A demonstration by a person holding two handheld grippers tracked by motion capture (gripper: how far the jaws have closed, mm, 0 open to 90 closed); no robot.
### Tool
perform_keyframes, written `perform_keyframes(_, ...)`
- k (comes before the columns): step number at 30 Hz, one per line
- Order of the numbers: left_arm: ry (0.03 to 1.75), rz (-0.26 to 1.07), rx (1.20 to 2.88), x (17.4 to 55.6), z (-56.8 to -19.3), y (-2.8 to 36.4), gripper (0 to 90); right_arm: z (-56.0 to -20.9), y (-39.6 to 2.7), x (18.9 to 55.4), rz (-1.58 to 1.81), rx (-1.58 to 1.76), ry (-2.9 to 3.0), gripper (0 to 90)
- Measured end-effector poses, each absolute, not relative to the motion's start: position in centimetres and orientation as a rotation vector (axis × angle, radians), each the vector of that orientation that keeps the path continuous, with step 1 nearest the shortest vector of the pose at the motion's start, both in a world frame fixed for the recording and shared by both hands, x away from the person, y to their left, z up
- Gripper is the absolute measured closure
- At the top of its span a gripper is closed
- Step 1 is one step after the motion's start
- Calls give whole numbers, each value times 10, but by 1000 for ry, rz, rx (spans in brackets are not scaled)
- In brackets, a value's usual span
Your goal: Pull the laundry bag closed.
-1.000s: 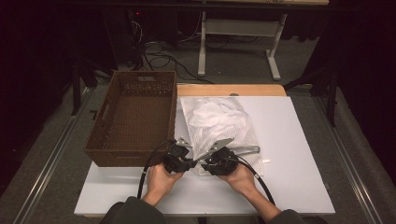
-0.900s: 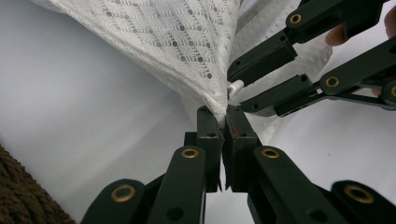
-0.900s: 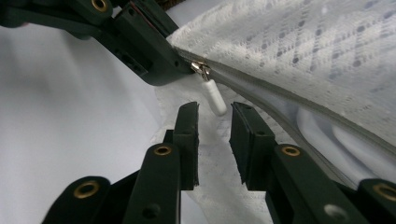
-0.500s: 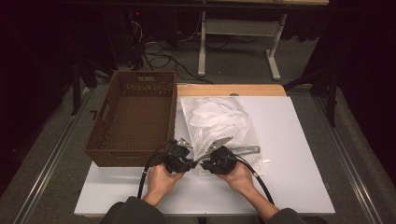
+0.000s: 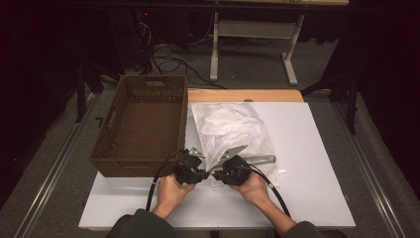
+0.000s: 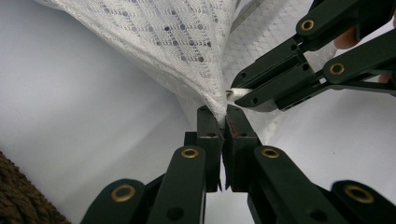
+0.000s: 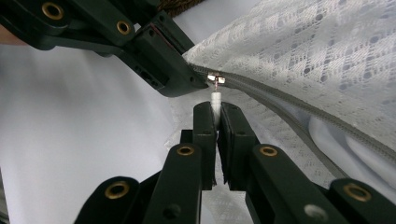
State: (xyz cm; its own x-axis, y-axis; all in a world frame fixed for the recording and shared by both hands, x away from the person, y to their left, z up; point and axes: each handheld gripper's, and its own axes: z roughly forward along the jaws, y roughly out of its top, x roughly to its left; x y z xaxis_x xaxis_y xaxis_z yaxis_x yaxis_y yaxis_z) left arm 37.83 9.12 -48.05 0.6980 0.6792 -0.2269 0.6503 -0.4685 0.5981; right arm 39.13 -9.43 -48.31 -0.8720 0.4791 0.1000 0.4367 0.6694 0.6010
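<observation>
White mesh laundry bag (image 5: 233, 134): lies flat on the white desk (image 5: 317, 148), just right of the basket, holding pale cloth; its near corner sits at the two grippers.

Grey zipper (image 7: 299, 109): runs along the bag's edge in the right gripper view. Its small metal slider (image 7: 215, 78) sits at the corner, with a white pull tab (image 7: 215, 100) hanging from it.

Right gripper (image 5: 223, 166): its jaws have just been closing and now pinch the white pull tab between them.

Left gripper (image 5: 200, 163): jaws clamped on the mesh fabric at the bag's corner, right beside the slider. The two grippers' tips nearly touch.

Person's hands: left hand (image 5: 171, 191) and right hand (image 5: 255, 188) enter from the desk's near edge.

Brown wicker basket (image 5: 143, 124): stands on the desk's left part, touching the bag's left edge.
</observation>
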Motion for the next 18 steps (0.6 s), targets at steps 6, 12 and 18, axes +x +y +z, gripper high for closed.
perform_keyframes(6, 1012, 48, 2220, 379, -480, 93, 863, -482, -96, 392, 990, 769, 2810, 869)
perform_keyframes(12, 1012, 49, 2217, 379, -479, 95, 864, -482, -98, 393, 975, 767, 2803, 870)
perform_keyframes(18, 1016, 58, 2221, 379, -479, 96, 864, -483, -102, 394, 956, 770, 2796, 871)
